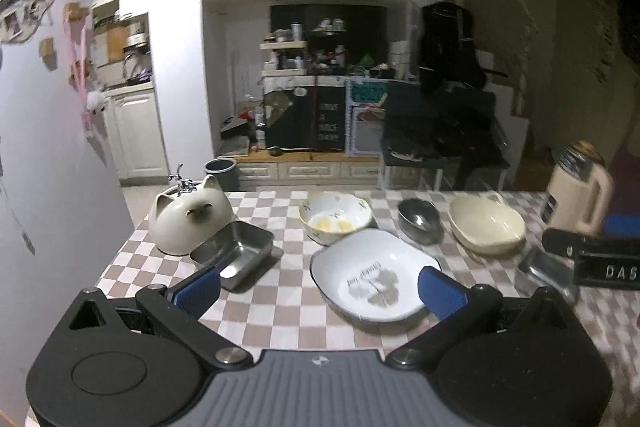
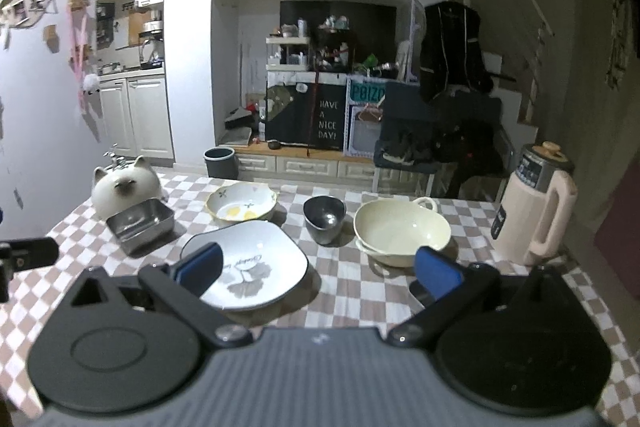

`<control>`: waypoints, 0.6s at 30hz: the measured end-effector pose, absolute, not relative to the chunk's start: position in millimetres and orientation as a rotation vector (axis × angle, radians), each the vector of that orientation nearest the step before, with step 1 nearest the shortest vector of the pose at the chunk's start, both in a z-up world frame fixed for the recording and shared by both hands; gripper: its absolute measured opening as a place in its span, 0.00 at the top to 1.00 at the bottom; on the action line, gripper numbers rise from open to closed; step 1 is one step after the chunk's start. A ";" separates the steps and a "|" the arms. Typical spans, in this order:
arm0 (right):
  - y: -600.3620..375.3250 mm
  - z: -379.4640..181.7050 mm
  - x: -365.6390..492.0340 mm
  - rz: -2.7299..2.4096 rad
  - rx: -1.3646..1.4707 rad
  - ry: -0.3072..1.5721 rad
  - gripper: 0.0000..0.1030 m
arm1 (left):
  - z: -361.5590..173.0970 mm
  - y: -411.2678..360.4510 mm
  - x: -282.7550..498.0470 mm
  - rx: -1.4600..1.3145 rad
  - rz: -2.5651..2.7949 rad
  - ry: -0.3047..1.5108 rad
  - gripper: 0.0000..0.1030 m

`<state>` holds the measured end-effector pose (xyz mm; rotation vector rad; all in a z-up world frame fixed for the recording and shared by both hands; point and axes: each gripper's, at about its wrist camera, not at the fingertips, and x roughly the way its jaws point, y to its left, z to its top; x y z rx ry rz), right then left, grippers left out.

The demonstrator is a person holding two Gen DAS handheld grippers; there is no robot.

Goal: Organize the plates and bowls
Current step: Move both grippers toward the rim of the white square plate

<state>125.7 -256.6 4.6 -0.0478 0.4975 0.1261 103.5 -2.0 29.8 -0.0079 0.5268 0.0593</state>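
"HAVE A NICE DAY!" on dark panel (image 2: 327, 125), "POIZO" on teal sign (image 2: 367, 92)

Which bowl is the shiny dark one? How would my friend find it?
Start at the checkered tablecloth. In the back row of dishes, look between the white bowl with yellow fruit painted inside and the plain cream bowl with a handle. The small dark metal bowl there is the smallest.

On the desk (image 2: 344, 279), the plate (image 2: 248, 267) lies before the bowl (image 2: 242, 206); cup (image 2: 324, 219) right, tray (image 2: 140, 223) left
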 end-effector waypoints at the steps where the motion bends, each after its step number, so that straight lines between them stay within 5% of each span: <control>1: -257.5 4.0 134.0 0.124 -0.041 0.498 0.00 | 29.6 -1.0 111.6 -0.012 0.069 0.525 0.00; 18: -219.1 -54.2 290.3 0.226 -0.120 0.535 0.00 | -48.9 24.0 262.8 -0.059 0.188 0.737 0.00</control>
